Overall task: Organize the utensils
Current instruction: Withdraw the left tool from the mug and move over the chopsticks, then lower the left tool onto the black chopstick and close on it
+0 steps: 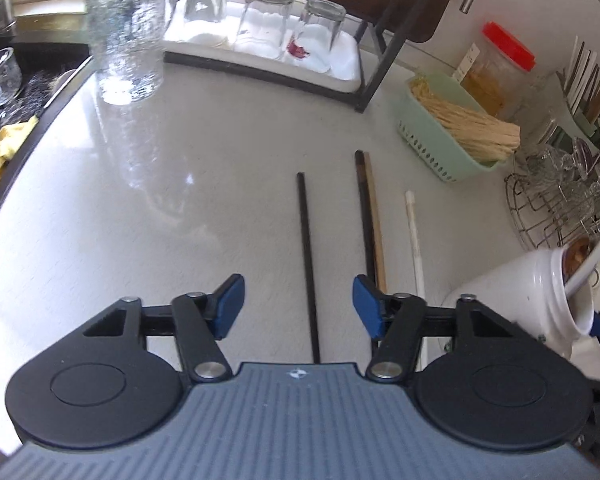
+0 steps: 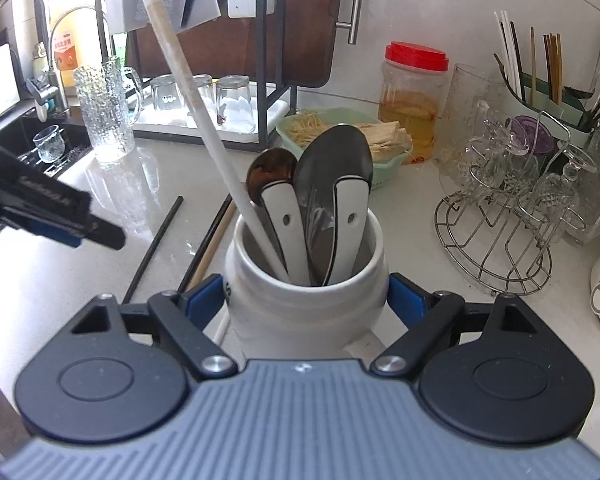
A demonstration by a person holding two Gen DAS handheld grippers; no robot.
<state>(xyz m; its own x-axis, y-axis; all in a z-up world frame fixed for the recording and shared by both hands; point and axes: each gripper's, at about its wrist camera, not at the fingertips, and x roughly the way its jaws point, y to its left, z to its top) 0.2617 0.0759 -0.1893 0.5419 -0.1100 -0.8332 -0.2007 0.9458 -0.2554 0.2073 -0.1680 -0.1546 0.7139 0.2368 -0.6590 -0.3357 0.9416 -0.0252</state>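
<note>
Our right gripper (image 2: 306, 300) clamps the white jar (image 2: 306, 292), a blue pad pressed to each side of its body, steadying it on the counter (image 1: 180, 200). Inside the jar stand two white-handled spoons (image 2: 332, 184), bowls up, and one white chopstick (image 2: 188, 92) leaning toward the upper left.

Our left gripper (image 1: 298, 306) hangs wide open and holds nothing, its pads (image 1: 230, 306) spread over the counter. A black chopstick (image 1: 306, 256) runs straight out between them; we judge it the nearest thing to pick up, though the pads are not touching it. Just to its right a dark chopstick (image 1: 362, 208) and a tan one (image 1: 376, 232) lie side by side, touching along their length, and a second white chopstick (image 1: 414, 236) lies beyond them, near the jar.

By our reading, the job is partly done: the spoons and one chopstick are in the jar, and four chopsticks remain loose on the counter. Whether they are meant for this jar or for the holder (image 2: 540, 100) of chopsticks at the far right, we cannot tell.

Farther back sit a green basket (image 1: 432, 140), a red-lidded jar (image 2: 414, 100), upturned glasses (image 1: 266, 20) on a tray and a wire rack (image 2: 496, 236) of glassware.
</note>
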